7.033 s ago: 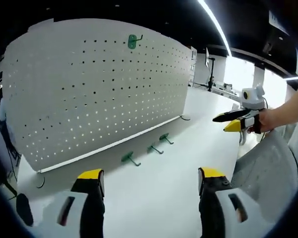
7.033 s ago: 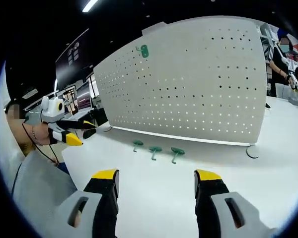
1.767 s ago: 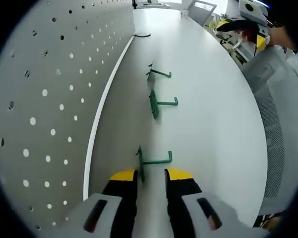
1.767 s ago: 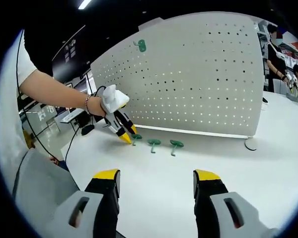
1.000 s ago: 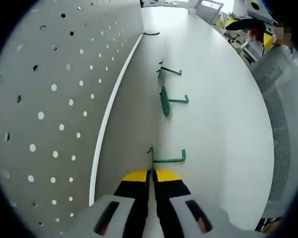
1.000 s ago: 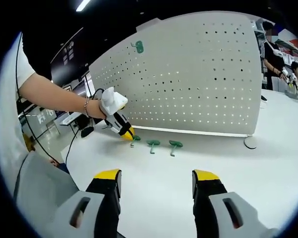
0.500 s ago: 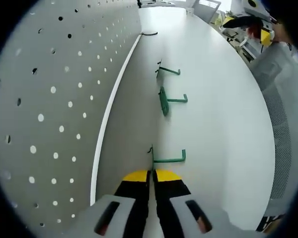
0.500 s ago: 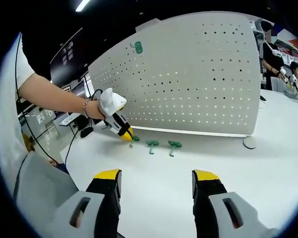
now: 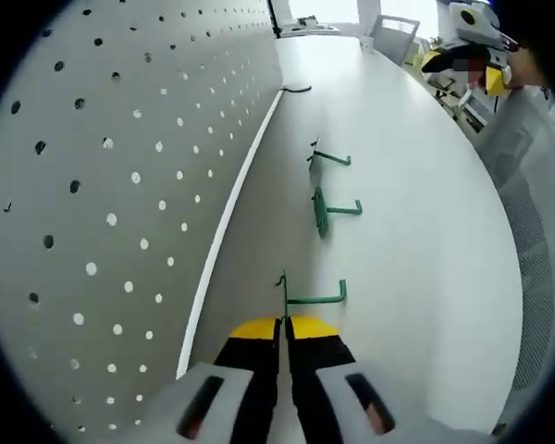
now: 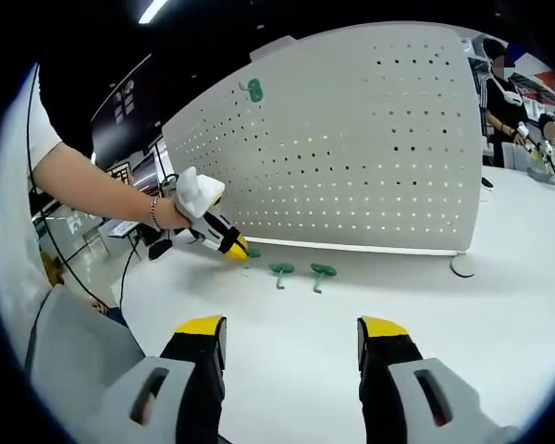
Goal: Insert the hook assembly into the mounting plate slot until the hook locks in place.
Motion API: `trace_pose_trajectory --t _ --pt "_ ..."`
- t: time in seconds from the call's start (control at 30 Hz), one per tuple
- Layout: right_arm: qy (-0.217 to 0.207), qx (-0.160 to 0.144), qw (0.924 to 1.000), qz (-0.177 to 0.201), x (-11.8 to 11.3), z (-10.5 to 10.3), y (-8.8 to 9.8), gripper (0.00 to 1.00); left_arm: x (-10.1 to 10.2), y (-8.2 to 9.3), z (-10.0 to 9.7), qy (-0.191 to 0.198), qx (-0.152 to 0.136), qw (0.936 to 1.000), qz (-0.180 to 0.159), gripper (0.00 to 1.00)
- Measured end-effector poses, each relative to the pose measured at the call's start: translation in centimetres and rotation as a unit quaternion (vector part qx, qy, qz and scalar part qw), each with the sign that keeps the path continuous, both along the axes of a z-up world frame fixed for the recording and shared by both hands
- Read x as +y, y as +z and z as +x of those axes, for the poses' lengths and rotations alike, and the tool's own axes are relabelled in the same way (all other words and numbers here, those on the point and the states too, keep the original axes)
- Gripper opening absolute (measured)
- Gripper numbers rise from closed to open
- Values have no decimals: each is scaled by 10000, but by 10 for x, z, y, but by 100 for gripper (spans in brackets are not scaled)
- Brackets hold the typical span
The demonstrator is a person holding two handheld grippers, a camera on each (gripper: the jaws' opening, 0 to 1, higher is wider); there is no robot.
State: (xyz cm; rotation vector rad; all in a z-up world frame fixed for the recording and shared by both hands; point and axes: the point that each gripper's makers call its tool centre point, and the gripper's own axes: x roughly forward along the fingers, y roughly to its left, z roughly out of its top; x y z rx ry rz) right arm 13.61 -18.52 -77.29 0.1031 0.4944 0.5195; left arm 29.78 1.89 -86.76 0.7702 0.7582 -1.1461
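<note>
In the left gripper view, left gripper clenched, yellow tips pressed together with the plate end of the nearest green hook pinched between them. Hook stem reaching out just ahead of the tips and bending to the right, lying low over the white table. Further ahead of the tips, two more green hooks on the table: the middle hook and, beyond it, the far hook, apart from each other and in one row. To the left of the claw, close beside it, the white pegboard, standing upright on the table, with rows of small holes. Far ahead and to the right, the right gripper in a person's hand, partly blurred.

In the right gripper view, right gripper released, yellow tips wide apart, nothing between them, held above the table. Ahead and to the left of these tips, the left gripper in a hand, pointing down at the table, with the nearest hook at its tip. Just to the right of it, the middle hook and the far hook lying on the table in front of the pegboard. High on the pegboard, near its upper left corner, one mounted green hook. Far right, behind the board edge, another person standing.
</note>
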Motion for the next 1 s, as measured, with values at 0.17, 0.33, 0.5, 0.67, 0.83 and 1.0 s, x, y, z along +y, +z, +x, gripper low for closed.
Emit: trace_pose_trajectory --t 0.17,0.33,0.5,0.67,0.83,1.0 --pt "55 -19 10000 -61 3 -1 0 55 -1 5 -2 29 -78 9998 -171 3" --pt "63 -34 10000 -57 3 -1 0 55 -6 16 -6 216 -138 9987 -432 3" --pt "63 -41 10000 -42 4 -1 1 55 -10 23 -10 335 -164 9972 -646 3" --pt "38 -29 10000 -5 3 -1 1 55 -12 30 -13 426 -210 9957 -799 3" --pt "39 -29 10000 -1 3 -1 1 55 -11 40 -13 501 -314 9935 -970 3" --pt "63 -32 10000 -8 4 -1 2 55 -11 48 -15 519 -397 9917 -1104 3"
